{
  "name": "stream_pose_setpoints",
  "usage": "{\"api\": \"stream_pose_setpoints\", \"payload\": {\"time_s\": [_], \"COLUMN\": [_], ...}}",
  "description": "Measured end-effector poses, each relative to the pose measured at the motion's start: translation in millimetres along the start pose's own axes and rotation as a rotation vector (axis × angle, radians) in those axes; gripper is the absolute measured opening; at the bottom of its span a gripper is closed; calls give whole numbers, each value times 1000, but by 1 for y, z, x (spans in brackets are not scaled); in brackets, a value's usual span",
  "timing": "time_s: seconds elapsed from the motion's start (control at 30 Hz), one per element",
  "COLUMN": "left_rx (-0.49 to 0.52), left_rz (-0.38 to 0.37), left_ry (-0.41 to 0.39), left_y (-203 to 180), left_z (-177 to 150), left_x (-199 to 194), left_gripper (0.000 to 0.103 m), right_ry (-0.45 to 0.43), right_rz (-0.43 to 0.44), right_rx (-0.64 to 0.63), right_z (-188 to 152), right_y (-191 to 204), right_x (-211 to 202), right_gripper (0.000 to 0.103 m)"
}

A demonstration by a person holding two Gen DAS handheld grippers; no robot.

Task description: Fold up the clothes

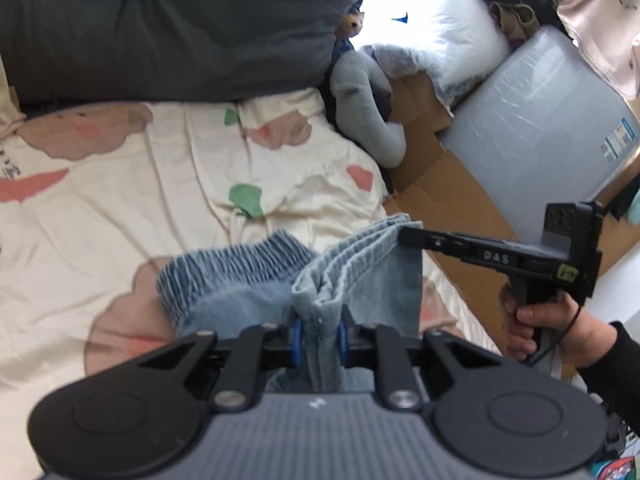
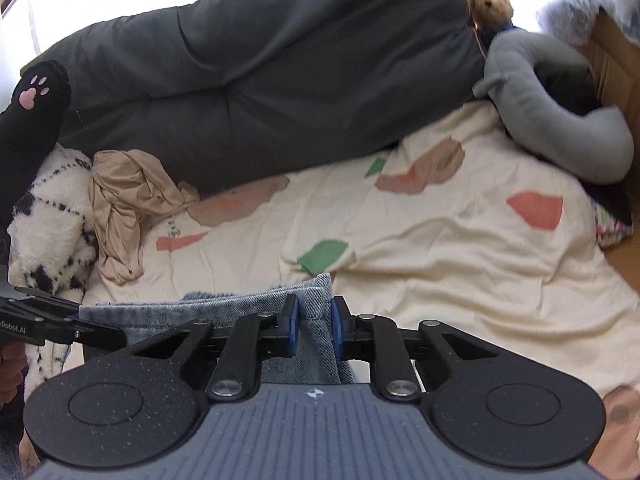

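A light blue denim garment (image 1: 240,280) with a gathered elastic waistband hangs bunched above the cream patterned bed sheet (image 1: 120,200). My left gripper (image 1: 319,332) is shut on a folded denim edge, with the blue pads (image 1: 296,334) pressing the cloth from both sides. In the left wrist view my right gripper (image 1: 403,237) clamps the far corner of the same garment, and a hand (image 1: 536,320) holds its grip. In the right wrist view my right gripper (image 2: 314,326) is shut on a denim fold (image 2: 318,296). My left gripper (image 2: 118,338) pinches the cloth at the left.
A dark grey duvet (image 2: 260,80) lies across the back of the bed. A grey plush (image 2: 560,120), a cardboard box (image 1: 432,184) and a grey bin (image 1: 540,128) stand at the right edge. A beige garment (image 2: 128,208) and a fuzzy white-and-black item (image 2: 48,220) lie at the left.
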State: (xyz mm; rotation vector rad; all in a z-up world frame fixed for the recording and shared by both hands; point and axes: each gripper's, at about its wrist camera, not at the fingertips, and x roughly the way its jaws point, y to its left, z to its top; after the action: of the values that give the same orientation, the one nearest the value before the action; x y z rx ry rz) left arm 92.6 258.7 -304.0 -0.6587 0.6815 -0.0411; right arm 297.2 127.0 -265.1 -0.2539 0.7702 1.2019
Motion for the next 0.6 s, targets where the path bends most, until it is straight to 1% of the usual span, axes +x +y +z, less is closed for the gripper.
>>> {"api": "stream_pose_setpoints", "payload": {"time_s": [0.23, 0.4, 0.6], "left_rx": [-10, 2, 0], "left_rz": [20, 42, 62], "left_ry": [-12, 22, 34], "left_y": [7, 20, 29], "left_z": [19, 26, 27], "left_x": [9, 31, 38], "left_gripper": [18, 18, 18], "right_ry": [-1, 25, 53], "right_rz": [-51, -98, -129], "right_rx": [-12, -11, -8], "right_z": [18, 23, 22], "right_y": [5, 1, 3], "right_x": [11, 27, 47], "right_gripper": [17, 17, 17]}}
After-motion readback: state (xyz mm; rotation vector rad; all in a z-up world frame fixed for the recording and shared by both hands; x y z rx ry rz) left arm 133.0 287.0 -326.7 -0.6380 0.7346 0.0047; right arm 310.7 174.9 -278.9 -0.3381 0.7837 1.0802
